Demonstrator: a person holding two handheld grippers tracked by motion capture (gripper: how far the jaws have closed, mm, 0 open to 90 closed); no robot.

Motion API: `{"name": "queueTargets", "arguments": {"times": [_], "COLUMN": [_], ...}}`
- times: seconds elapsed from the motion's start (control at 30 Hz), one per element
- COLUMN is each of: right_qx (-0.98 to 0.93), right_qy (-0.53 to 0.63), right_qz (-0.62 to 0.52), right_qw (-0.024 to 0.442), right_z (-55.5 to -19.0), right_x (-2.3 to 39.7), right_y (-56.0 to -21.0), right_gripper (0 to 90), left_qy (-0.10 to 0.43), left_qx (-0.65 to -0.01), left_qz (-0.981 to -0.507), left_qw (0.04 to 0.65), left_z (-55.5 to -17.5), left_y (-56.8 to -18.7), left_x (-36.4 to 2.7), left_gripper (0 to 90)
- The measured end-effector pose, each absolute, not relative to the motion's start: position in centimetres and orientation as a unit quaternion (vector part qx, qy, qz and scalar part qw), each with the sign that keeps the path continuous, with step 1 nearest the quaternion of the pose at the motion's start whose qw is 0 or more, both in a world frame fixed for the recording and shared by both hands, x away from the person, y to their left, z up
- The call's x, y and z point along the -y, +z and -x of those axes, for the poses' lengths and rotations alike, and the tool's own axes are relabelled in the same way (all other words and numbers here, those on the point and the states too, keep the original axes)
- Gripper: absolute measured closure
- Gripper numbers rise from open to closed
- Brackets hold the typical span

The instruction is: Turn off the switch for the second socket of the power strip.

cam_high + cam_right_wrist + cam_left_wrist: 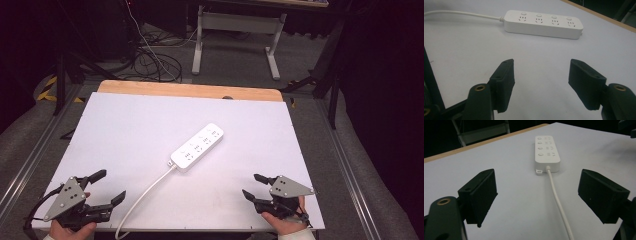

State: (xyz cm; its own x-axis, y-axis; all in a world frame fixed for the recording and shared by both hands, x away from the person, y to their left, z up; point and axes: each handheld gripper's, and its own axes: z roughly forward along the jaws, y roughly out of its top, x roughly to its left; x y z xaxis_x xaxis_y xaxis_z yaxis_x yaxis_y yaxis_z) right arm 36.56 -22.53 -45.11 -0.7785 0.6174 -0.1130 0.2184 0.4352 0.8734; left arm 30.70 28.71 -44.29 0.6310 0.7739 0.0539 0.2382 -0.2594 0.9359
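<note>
A white power strip (197,147) with several sockets lies slantwise near the middle of the white table top (130,130). Its white cable (145,194) runs to the table's front edge. My left gripper (112,185) rests at the front left corner, open and holding nothing. In the left gripper view the strip (547,152) and cable (559,202) lie ahead between the wide jaws (537,195). My right gripper (251,186) sits at the front right, open and empty. The right gripper view shows the strip (543,24) lying crosswise beyond its jaws (541,82).
A wooden edge (190,90) borders the table's far side. Beyond it stand a white desk frame (235,40) and loose cables (150,60) on the floor. Metal rails (30,155) run along both sides of the table.
</note>
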Motion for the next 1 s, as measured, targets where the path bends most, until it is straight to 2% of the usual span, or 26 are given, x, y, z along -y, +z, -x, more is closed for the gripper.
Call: {"name": "queueTargets", "arguments": {"times": [0.67,1.0], "right_qx": [-0.82,-0.829], "right_qy": [0.466,0.46], "right_qz": [-0.25,-0.249], "right_qw": [0.218,0.198], "right_z": [-36.48,-36.74], "right_x": [22.38,22.04], "right_y": [-45.0,-44.26], "right_gripper": [38.1,42.6], "left_qy": [0.274,0.273], "left_qx": [-0.337,-0.338], "left_qz": [-0.751,-0.751], "left_qw": [0.497,0.497], "left_z": [-30.52,-30.46], "left_y": [-44.14,-44.1], "left_x": [-28.7,-28.72], "left_gripper": [16.4,16.2]}}
